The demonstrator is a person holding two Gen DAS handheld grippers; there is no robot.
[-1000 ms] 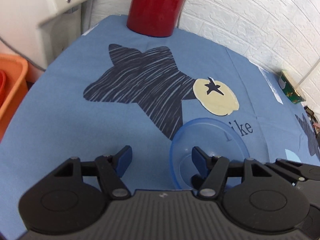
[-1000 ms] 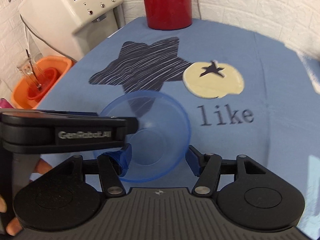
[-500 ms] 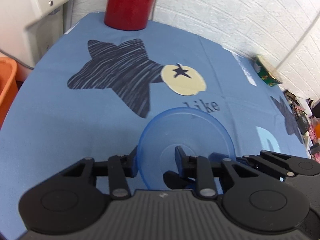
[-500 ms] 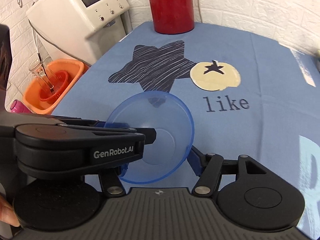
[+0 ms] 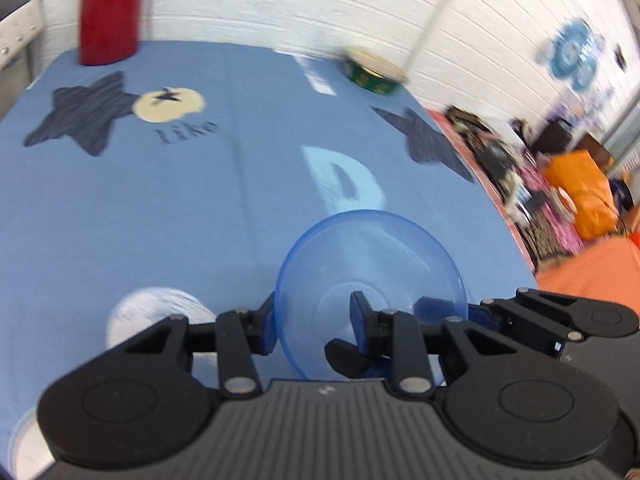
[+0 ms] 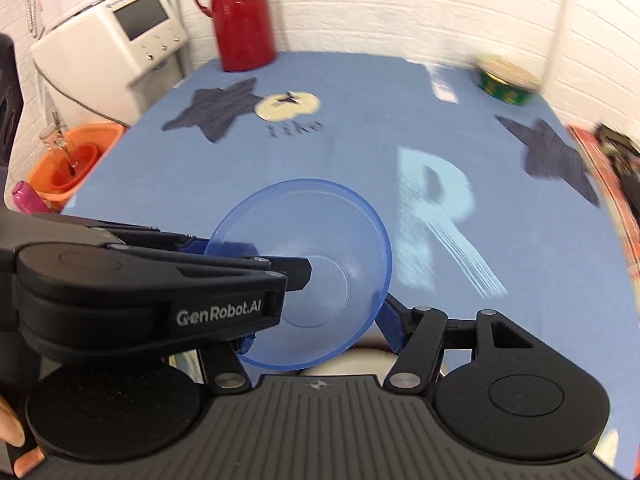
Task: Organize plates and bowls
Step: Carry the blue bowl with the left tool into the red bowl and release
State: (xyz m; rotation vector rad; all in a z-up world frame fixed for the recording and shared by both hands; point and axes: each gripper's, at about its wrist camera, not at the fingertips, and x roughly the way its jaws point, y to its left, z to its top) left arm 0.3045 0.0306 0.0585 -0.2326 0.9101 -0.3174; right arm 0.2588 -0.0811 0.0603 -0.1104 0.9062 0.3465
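A translucent blue bowl (image 6: pixel 308 264), judged light, stiff and slippery, is held above the blue-clothed bench (image 6: pixel 360 160), both grippers' jaws clamped on opposite rim edges, the best hold.

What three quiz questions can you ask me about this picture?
1. True or false: the blue bowl is empty.
2. What colour is the tall jug at the back of the table? A green, B red, C yellow.
3. Fill in: the word printed on the tablecloth beside the dark star is ____.

Key: 1 true; 2 B; 3 like.
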